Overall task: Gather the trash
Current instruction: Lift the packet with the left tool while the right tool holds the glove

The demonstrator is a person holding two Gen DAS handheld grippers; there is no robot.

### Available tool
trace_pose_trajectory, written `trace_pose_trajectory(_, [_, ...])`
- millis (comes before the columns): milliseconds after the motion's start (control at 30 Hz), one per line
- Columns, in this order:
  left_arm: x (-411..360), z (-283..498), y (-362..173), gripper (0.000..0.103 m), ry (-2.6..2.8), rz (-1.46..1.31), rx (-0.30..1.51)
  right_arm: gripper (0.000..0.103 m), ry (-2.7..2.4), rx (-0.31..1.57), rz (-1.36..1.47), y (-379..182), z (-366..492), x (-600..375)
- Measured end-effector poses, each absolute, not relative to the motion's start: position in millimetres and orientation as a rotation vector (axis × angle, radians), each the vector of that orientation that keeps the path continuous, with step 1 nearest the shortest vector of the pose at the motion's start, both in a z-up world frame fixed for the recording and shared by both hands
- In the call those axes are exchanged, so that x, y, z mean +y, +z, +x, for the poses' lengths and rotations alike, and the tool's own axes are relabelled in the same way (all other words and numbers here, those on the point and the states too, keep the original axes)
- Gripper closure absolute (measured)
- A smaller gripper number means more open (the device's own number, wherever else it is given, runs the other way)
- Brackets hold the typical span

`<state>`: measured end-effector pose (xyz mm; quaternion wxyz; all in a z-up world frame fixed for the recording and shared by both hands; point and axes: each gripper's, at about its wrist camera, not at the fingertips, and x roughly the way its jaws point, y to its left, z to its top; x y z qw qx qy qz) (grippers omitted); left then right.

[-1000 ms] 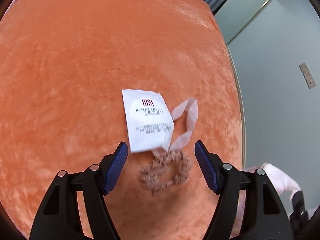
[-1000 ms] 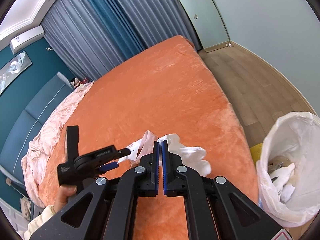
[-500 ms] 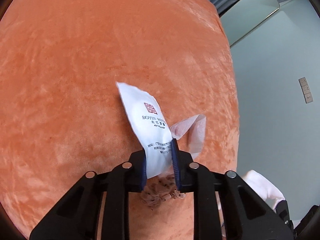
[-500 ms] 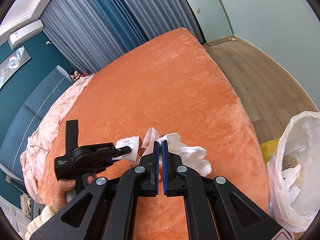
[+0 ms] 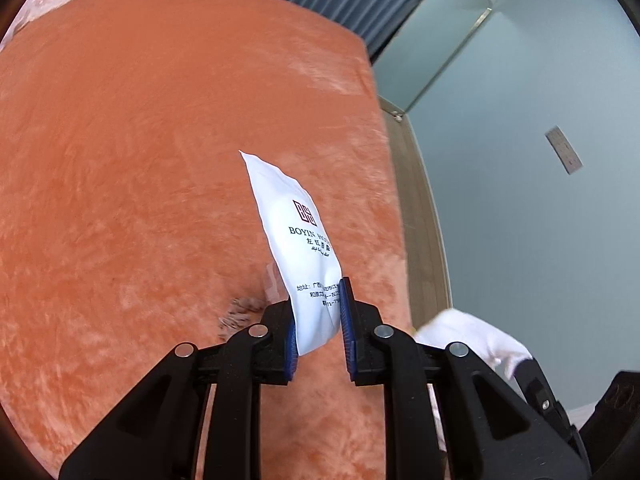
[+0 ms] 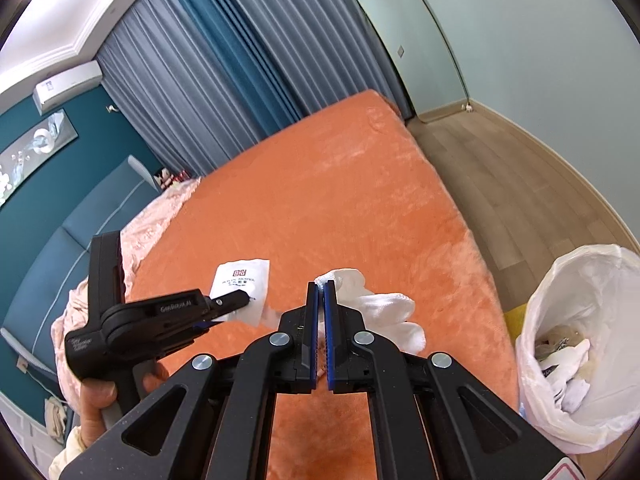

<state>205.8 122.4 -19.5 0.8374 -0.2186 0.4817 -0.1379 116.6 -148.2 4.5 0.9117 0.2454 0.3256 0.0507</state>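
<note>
My left gripper is shut on a white printed paper sachet and holds it lifted above the orange bed cover. The sachet and left gripper also show in the right wrist view. My right gripper is shut on a white crumpled cloth, which sticks out to the right of its fingers. A small brownish crumpled scrap and a clear plastic strip lie on the bed just left of my left fingers.
A bin lined with a white bag, holding several pieces of trash, stands on the wooden floor right of the bed. A pink blanket lies along the bed's left side. Curtains and a mirror stand behind.
My left gripper closed on the sachet and lifted it off the bed, leaving the brown scrap and plastic strip below. My right gripper stayed shut on the white cloth.
</note>
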Motion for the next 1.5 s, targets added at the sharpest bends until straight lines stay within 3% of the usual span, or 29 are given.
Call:
trace_pose_trajectory(167, [97.6,181.2,-0.3,0.086,-0.358,-0.432,1.012,0.100,0.093,0.629,0.503,21.7,95.1,-158.0])
trace_pose_trajectory(900, [33.5,117.5,-10.8,0.084,-0.485,-0.323,1.073,0.100,0.005,0.584,0.543,26.5,33.3,-203.3])
trace_pose_trajectory(967, [31.1,116.6,-10.7,0.086,-0.493,-0.315,1.073,0.100,0.006,0.581,0.543,28.6,31.8,-204.1])
trace_pose_trajectory(1033, [26.3,115.3,-9.0,0.096,-0.506,-0.301,1.072,0.100,0.005,0.574,0.544,30.4,31.4,-205.8])
trace_pose_trajectory(1367, [-3.3,114.5,2.5,0.101,-0.555,-0.255,1.047,0.100,-0.024,0.549,0.547,33.2,22.4,-225.7])
trace_pose_trajectory(1400, [-4.9,115.1,-1.3,0.100,-0.543,-0.250,1.054,0.100,-0.029,0.549,0.547,32.4,21.0,-227.7])
trace_pose_trajectory(1467, [-7.1,116.9,-13.1,0.088,-0.525,-0.231,1.079,0.100,-0.037,0.549,0.548,30.9,18.7,-231.5])
trace_pose_trajectory(1500, [-8.7,118.4,-22.6,0.070,-0.523,-0.224,1.103,0.100,-0.042,0.549,0.549,29.2,17.5,-234.3])
